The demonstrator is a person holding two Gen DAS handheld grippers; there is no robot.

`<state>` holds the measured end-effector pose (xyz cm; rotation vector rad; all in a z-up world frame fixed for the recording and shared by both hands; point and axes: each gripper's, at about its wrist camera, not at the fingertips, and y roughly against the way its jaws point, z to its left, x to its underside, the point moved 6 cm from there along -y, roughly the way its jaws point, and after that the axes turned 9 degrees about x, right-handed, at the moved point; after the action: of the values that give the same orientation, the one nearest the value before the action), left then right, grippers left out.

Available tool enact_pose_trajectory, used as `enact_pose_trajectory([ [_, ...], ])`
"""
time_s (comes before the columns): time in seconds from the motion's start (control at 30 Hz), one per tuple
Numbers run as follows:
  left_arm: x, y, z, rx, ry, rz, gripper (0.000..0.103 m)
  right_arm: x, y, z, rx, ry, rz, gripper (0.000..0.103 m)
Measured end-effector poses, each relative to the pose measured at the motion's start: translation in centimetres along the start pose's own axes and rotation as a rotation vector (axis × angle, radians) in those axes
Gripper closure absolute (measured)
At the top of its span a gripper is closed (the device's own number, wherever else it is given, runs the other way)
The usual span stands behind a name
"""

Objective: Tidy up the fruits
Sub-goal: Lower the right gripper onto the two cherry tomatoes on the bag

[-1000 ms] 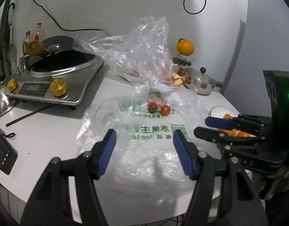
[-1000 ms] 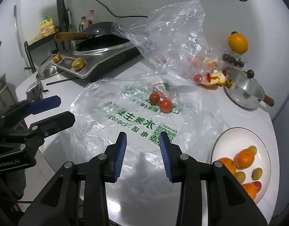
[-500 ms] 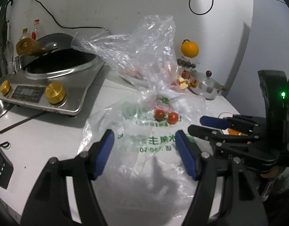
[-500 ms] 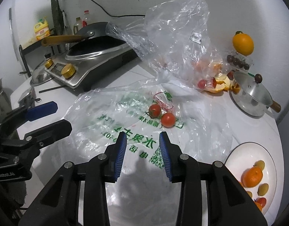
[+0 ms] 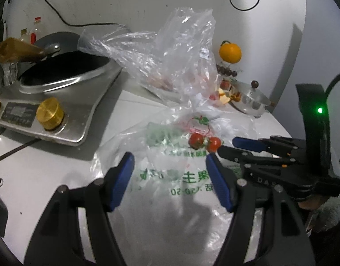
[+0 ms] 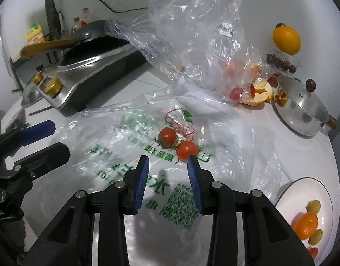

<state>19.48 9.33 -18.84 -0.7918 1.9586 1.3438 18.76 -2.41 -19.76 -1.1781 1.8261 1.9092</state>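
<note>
Right wrist view: two tomatoes sit touching each other on a printed bag spread flat over the middle of the table, and the nearer one lies just ahead of the right claw, whose jaws stand narrow and empty. They look small, round, smooth-skinned and soft, so they would likely roll or bruise; a gentle pinch across the widest part of the nearer one, from above, seems safest. The thin film under them is slippery and may bunch between the pads. In the left wrist view the left claw hovers over the bag's near edge, jaws fairly wide with nothing in them. A plate already holding fruit sits at the table's near right corner, a likely place for them.
</note>
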Motion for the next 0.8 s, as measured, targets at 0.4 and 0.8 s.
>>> enact_pose_trajectory([
  [0.4,-0.9,-2.3,0.6,0.013,-0.004,0.026,0.034,-0.8,-4.2,-0.9,0.053,-0.034,0.066,0.065],
  [0.8,-0.7,-2.7,0.7,0.003,0.007,0.041,0.034,-0.6,-5.8,-0.8,0.059,-0.028,0.098,0.067],
])
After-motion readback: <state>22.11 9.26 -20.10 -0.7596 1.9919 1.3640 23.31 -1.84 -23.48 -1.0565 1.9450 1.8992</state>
